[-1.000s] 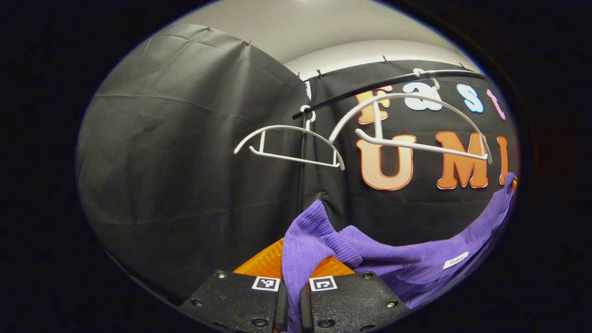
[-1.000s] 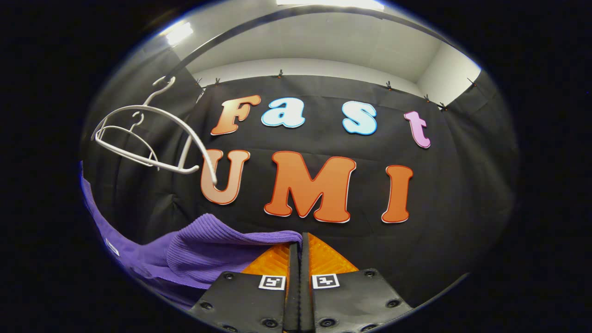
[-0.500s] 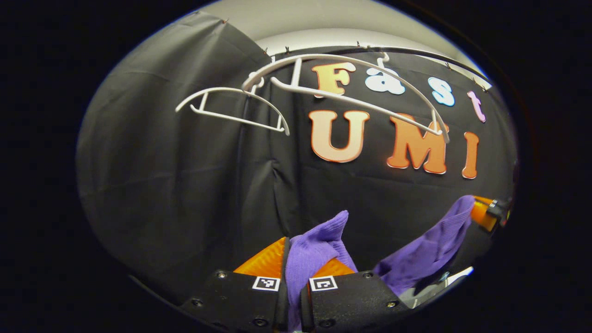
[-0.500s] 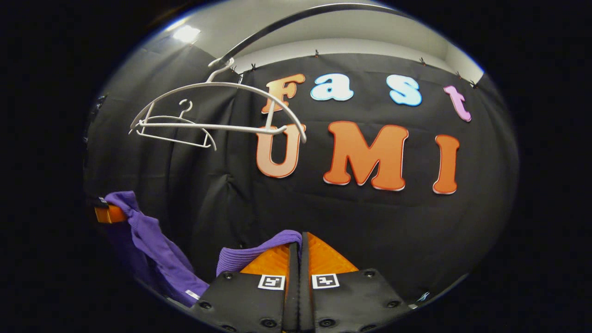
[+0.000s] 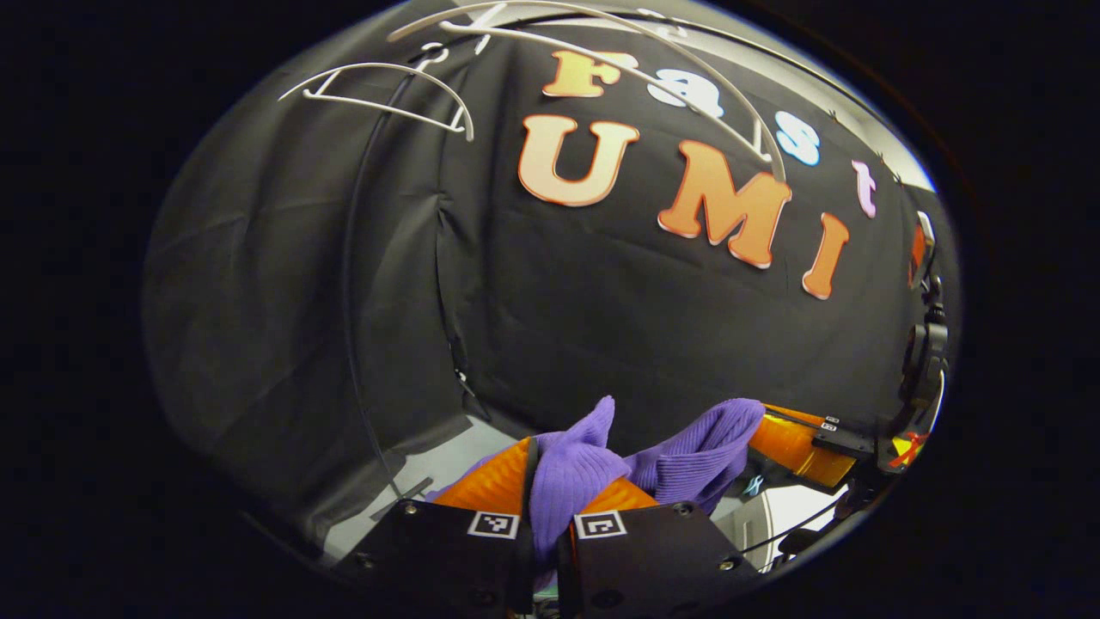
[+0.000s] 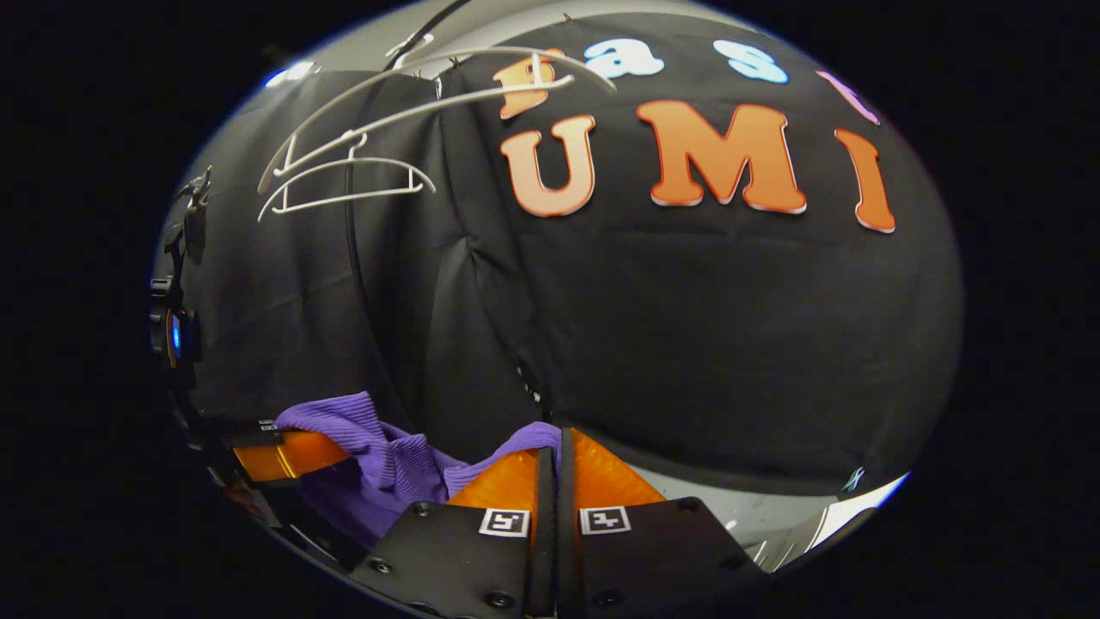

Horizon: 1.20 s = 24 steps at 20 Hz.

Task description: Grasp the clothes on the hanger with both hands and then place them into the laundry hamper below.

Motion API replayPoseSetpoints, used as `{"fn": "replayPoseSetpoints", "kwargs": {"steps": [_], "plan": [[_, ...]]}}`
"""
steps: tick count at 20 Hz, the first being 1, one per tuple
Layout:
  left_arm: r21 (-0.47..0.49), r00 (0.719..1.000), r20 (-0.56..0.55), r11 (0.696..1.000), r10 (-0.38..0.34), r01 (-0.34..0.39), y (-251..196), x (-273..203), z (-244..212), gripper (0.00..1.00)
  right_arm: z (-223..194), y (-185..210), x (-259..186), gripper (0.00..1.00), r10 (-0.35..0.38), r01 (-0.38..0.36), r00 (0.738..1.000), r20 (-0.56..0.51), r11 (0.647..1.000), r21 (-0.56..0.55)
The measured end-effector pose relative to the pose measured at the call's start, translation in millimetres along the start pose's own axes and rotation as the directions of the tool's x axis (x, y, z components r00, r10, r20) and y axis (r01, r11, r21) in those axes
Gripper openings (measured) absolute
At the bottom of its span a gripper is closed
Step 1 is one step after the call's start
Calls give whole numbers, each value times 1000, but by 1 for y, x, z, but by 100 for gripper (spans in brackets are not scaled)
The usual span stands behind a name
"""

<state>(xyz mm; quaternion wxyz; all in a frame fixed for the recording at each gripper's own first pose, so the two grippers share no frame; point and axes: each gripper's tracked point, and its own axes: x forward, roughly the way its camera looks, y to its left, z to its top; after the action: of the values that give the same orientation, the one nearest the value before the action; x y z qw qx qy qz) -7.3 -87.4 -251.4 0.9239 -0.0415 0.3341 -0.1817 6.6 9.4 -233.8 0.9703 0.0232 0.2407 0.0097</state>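
A purple knit garment (image 5: 679,451) hangs bunched between my two grippers. My left gripper (image 5: 543,481) is shut on one fold of it, the cloth bulging up between the fingers. In the left gripper view the right gripper (image 5: 795,443) shows at lower right, gripping the other end. My right gripper (image 6: 554,468) is shut on a thin edge of the purple garment (image 6: 387,451), which sags to the left toward the left gripper (image 6: 275,454). Two bare white hangers (image 5: 378,86) (image 6: 344,180) hang on the rail high above.
The black rail and its upright pole (image 5: 352,284) stand at the booth's corner. Pale floor (image 5: 447,460) shows below the cloth wall. A pale rim (image 5: 756,524) shows low beside the right gripper; I cannot tell whether it is the hamper.
Both grippers have dropped well below the hangers, which now sit near the top of each view. The grippers have also come closer together, so the garment bunches between them.
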Motion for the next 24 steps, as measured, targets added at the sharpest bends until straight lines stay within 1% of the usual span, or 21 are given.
{"fn": "replayPoseSetpoints", "kwargs": {"steps": [1, 3, 5, 6, 7, 8, 9, 10, 11, 12, 13, 15, 17, 18, 19, 20, 21, 23, 24], "plan": [[7, 999, -39, 1000, 8, -8, -1, 2, -12, 11, -12, 2, 1, 8, 11, -10, 999, -35, 1000, 23], [-26, 997, -80, 1000, -5, 3, -9, 5, -29, 11, -35, 3, 5, 8, 16, -7, 993, -115, 997, 77], [-63, 991, -134, 998, -24, 16, -15, 3, -48, 11, -55, -7, 7, 8, -12, 32, 983, -181, 993, 111], [-61, 987, -158, 998, -22, 12, -13, 0, -54, 11, -63, -14, 8, 8, -32, 58, 978, -207, 991, 121], [-68, 986, -166, 998, -25, 14, -11, 1, -56, 8, -69, -19, 7, 8, -45, 77, 972, -233, 988, 132], [-83, 985, -171, 996, -31, 17, -12, 2, -58, 11, -79, -20, 8, 8, -49, 89, 963, -265, 986, 139], [-102, 982, -188, 995, -36, 17, -12, 4, -64, 11, -91, -21, 6, 8, -51, 98, 952, -300, 985, 143], [-109, 975, -221, 994, -23, -1, -9, 5, -73, 9, -103, -22, 6, 8, -52, 105, 939, -339, 985, 140], [-104, 966, -258, 994, -6, -21, -5, 3, -83, 11, -113, -23, 6, 9, -56, 113, 927, -371, 985, 133], [-103, 961, -278, 994, 4, -34, -2, 1, -90, 14, -118, -26, 8, 8, -61, 121, 921, -385, 984, 132], [-110, 957, -289, 993, 9, -43, -1, 1, -91, 11, -116, -25, 6, 8, -56, 118, 918, -392, 984, 137], [-126, 957, -290, 991, 13, -52, 1, 3, -91, 11, -117, -23, 8, 10, -58, 120, 917, -396, 984, 134], [-133, 956, -292, 989, 15, -56, 4, 3, -93, 13, -116, -23, 6, 10, -56, 114, 916, -398, 986, 125], [-137, 956, -292, 989, 13, -56, 4, 0, -92, 13, -116, -22, 8, 12, -47, 104, 916, -398, 987, 124], [-136, 956, -292, 989, 16, -58, 3, 3, -93, 19, -118, -19, 10, 12, -41, 98, 917, -397, 987, 124], [-130, 955, -296, 990, 20, -61, 5, 0, -93, 33, -112, -13, 11, 34, -18, 76, 923, -383, 988, 137], [-124, 954, -298, 990, 23, -63, 7, 1, -96, 46, -110, -12, 13, 55, -21, 73, 926, -377, 989, 125], [-98, 947, -317, 991, 53, -88, 13, 6, -98, 72, -109, -10, 12, 98, -17, 60, 927, -374, 993, 104], [-95, 944, -325, 990, 64, -100, 14, 0, -101, 85, -110, -10, 12, 99, -19, 58, 926, -378, 994, 92]]}}
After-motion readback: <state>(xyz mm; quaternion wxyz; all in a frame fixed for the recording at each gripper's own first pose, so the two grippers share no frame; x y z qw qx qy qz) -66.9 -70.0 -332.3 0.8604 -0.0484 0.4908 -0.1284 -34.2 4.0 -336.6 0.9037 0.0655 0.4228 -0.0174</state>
